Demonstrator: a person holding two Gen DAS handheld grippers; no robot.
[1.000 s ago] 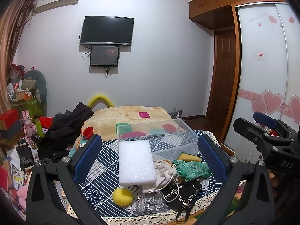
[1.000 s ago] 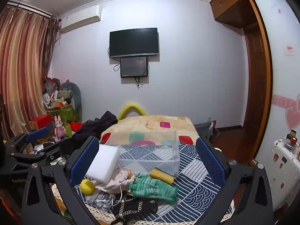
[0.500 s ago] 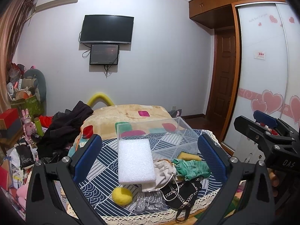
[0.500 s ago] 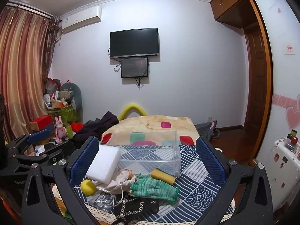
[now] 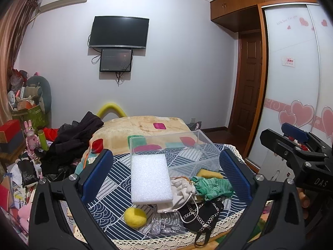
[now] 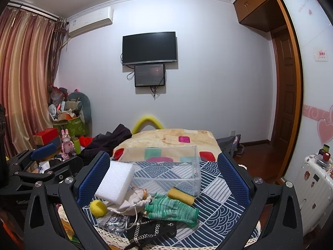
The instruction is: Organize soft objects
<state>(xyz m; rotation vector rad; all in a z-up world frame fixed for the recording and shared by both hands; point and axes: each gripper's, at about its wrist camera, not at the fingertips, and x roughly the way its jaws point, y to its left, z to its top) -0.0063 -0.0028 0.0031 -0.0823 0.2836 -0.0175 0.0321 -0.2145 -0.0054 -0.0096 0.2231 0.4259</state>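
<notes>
A clear plastic bin stands on a blue patterned cloth. In front of it lie a white foam block, a yellow ball, a cream drawstring pouch, green gloves, a yellow sponge and a black chain bag. My left gripper is open and empty above the pile. My right gripper is open and empty, also held back from the objects.
The cloth's lace edge faces me. A blanket-covered bed lies behind the bin, with dark clothes at its left. Clutter and boxes fill the left floor. A white suitcase stands at the right.
Both grippers have drifted very slightly; the view barely shifts. Nothing on the cloth has moved.
</notes>
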